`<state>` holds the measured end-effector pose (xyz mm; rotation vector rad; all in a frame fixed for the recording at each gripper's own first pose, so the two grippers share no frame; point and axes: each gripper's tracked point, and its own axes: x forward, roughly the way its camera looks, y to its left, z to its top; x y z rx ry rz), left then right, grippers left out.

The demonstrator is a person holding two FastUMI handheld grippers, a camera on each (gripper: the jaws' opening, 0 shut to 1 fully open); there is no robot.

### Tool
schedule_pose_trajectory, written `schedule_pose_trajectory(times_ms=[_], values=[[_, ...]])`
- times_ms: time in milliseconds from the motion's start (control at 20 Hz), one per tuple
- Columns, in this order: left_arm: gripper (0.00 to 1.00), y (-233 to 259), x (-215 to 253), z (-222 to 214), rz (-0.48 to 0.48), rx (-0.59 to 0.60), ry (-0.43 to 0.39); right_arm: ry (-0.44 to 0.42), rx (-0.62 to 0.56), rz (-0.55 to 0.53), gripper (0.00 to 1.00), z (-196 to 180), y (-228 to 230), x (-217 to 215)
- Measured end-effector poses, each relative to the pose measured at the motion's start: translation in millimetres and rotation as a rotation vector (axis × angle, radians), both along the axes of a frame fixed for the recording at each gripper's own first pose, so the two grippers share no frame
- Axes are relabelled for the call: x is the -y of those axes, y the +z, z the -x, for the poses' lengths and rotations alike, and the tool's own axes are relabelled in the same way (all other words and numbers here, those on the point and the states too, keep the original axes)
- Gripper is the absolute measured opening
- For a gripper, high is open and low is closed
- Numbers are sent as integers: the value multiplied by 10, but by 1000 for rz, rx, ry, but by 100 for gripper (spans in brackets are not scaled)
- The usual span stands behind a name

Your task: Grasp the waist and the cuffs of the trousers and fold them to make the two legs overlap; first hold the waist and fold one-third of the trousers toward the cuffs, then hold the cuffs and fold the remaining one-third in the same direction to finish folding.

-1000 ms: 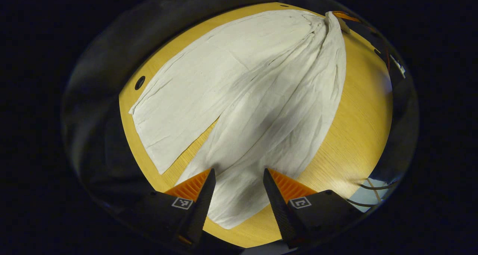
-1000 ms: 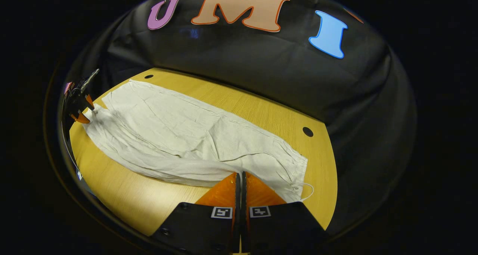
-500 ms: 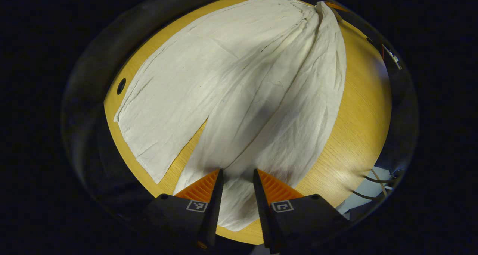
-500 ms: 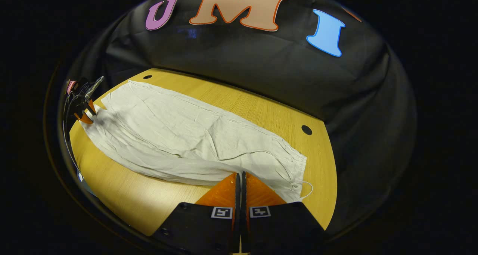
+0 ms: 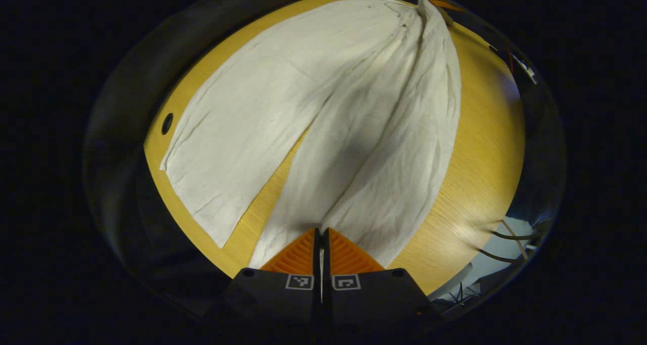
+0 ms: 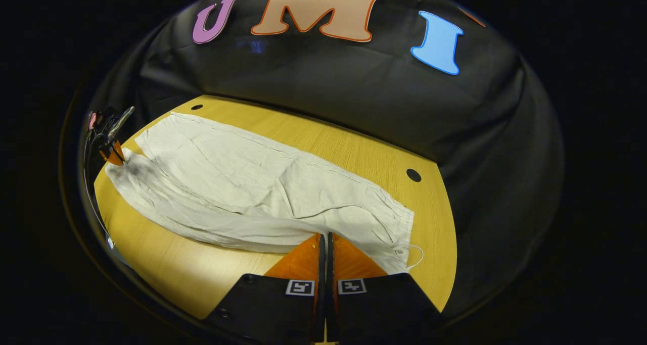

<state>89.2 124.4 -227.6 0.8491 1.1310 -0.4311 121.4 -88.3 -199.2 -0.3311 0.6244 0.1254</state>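
A pair of pale cream, crinkled cotton trousers lies flat and full length on a round, yellow wooden table, with 2 legs fanned apart and a wedge of bare wood between them. Measured from the trousers, the left tool sits at the cuff of the nearer leg, its 2 fingers drawn together with a pinch of cuff cloth between them. The right tool sits at the waist end, on the near edge, fingers pressed together where the cloth edge runs under the tips, so it appears to grip the fabric there. In the right gripper view, the left tool is seen far off at the cuff end of the trousers. A thin white drawstring loops out from the waistband. The far leg's cuff lies free on the wood, away from the gripped one.

By the look of it, the job is barely begun: both ends are in hand, but the legs do not yet overlap. Still ahead are laying 1 leg over the other, then the 2 one-third folds from waist and cuffs. A dark round hole marks the table beyond the waist.
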Motion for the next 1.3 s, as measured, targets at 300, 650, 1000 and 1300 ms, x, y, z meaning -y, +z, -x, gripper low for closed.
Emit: schedule_pose_trajectory(times_ms=[300, 650, 1000, 1300], values=[[0, 269, 11, -236, 78, 143, 119, -7, 23, -22, 0, -75, 74, -47], [44, -78, 387, -19, 141, -22, 60, 1, 24, -21, 2, -80, 78, -51], [68, -292, 445, -13, 84, -163, 12, 2, 31, -15, 0, -67, 84, -47], [58, -399, 445, 52, -5, -224, -53, -6, 33, -33, 2, -79, 100, -35]])
